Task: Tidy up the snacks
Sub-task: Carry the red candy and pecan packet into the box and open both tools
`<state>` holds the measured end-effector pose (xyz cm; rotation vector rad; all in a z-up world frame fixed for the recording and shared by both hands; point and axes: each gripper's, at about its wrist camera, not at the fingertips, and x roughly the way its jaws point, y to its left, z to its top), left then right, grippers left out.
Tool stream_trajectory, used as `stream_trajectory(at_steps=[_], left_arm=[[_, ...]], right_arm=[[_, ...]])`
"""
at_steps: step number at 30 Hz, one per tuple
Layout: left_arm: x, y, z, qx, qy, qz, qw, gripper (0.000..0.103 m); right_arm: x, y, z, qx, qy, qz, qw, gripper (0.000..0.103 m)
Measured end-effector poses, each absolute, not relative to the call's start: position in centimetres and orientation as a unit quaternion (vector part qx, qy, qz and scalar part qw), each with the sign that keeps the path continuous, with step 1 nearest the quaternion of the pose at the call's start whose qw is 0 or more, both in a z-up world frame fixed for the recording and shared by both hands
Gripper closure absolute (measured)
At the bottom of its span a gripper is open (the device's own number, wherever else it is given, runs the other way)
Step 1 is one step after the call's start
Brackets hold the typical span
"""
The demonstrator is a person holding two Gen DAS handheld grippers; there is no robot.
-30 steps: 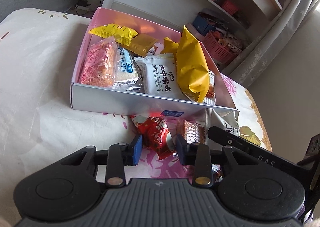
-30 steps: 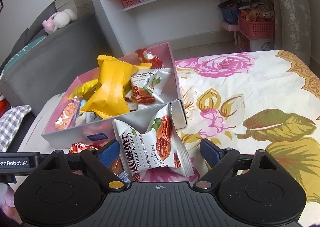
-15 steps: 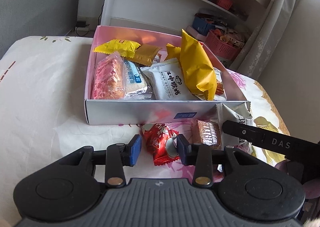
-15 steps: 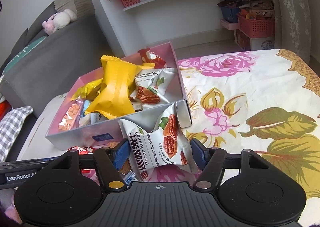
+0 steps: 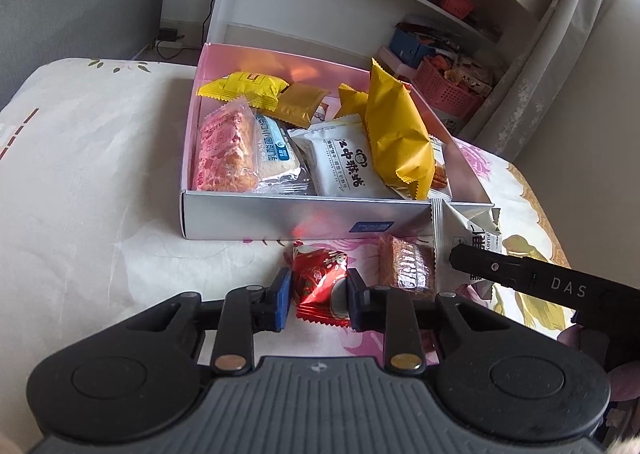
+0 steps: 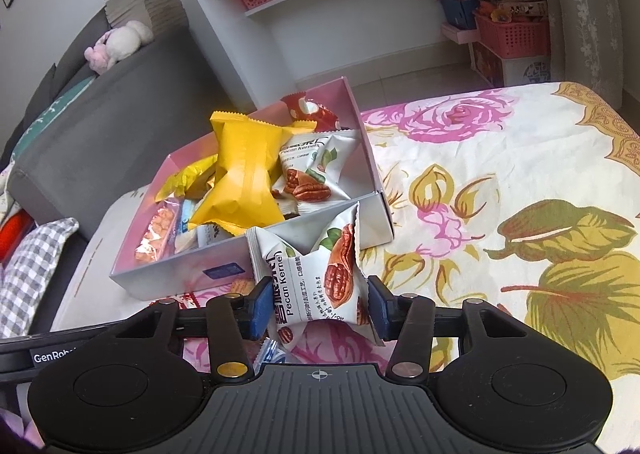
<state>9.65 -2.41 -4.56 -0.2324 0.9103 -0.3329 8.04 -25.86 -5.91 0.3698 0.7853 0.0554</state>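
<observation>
A red snack packet [image 5: 318,278] lies on the flowered cloth just in front of the pink-lined box [image 5: 300,220]. My left gripper [image 5: 319,300] is closing on it, and both blue pads touch its sides. My right gripper [image 6: 320,308] is closing on a white pecan kernel packet [image 6: 316,274], which stands against the box's front corner [image 6: 376,218] and is pinched in at the waist. The box holds several packets, among them a tall yellow one [image 5: 394,138] and a pink one [image 5: 222,152]. A brown cake packet [image 5: 406,266] lies between the two grippers.
A white shelf unit [image 6: 320,14] with pink baskets [image 6: 514,34] stands behind the table. A grey sofa [image 6: 100,126] with a plush toy and stacked books is at the left. The flowered tablecloth [image 6: 520,194] stretches right of the box. The right gripper's finger [image 5: 520,272] crosses the left wrist view.
The right jaws have come in from wide apart onto the pecan packet and squeezed it. The left jaws have narrowed onto the red packet. Neither hand has shifted.
</observation>
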Motion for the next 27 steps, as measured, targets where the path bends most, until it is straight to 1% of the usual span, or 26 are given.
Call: stream_trajectory(at_steps=[6, 17, 27], left_arm=[[9.2, -1.9, -3.5, -0.113, 0.424, -0.168, 0.883, 0.078], [8.8, -0.3, -1.5, -0.130, 0.394, -0.166, 0.894, 0.078], [10.0, 0.5, -0.3, -0.159, 0.361, -0.155, 0.906, 0.078]], right_arm=[[7.6, -26.4, -5.3, 0.204, 0.379, 0.024, 0.902, 0.058], [6.5, -27.1, -3.7, 0.244, 0.364, 0.031, 0.898, 0.058], [6.9, -25.6, -1.4, 0.283, 0.332, 0.042, 0.899, 0.058]])
